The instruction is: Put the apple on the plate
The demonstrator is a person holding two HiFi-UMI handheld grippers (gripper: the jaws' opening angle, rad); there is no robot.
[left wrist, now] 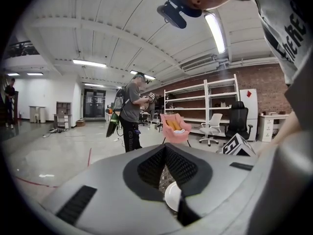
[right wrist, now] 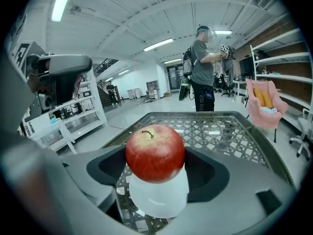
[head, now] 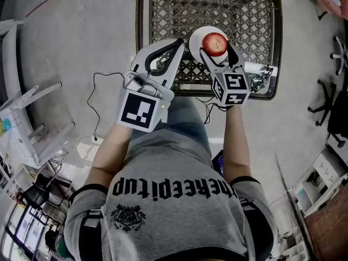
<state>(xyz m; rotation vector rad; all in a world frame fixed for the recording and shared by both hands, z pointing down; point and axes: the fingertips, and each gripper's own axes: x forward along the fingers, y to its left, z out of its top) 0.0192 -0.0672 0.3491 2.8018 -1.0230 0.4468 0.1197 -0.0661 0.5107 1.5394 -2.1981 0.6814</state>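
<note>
A red apple (head: 215, 43) sits between the jaws of my right gripper (head: 216, 48), which is shut on it. The apple (right wrist: 155, 153) hangs just over a small white plate (right wrist: 159, 199); whether it touches the plate I cannot tell. The plate (head: 196, 36) rests at the near edge of a dark metal mesh table (head: 239, 10). My left gripper (head: 176, 42) hovers left of the plate, shut with nothing in it. In the left gripper view its tips (left wrist: 165, 147) meet, and part of the plate (left wrist: 172, 196) shows through the gap below them.
The mesh table (right wrist: 230, 131) has a raised rim. A black cable (head: 98, 102) lies on the grey floor to the left, near white shelving (head: 32, 124). Office chairs (head: 331, 102) stand at right. A person (right wrist: 200, 72) stands beyond the table, beside a pink chair (left wrist: 175, 127).
</note>
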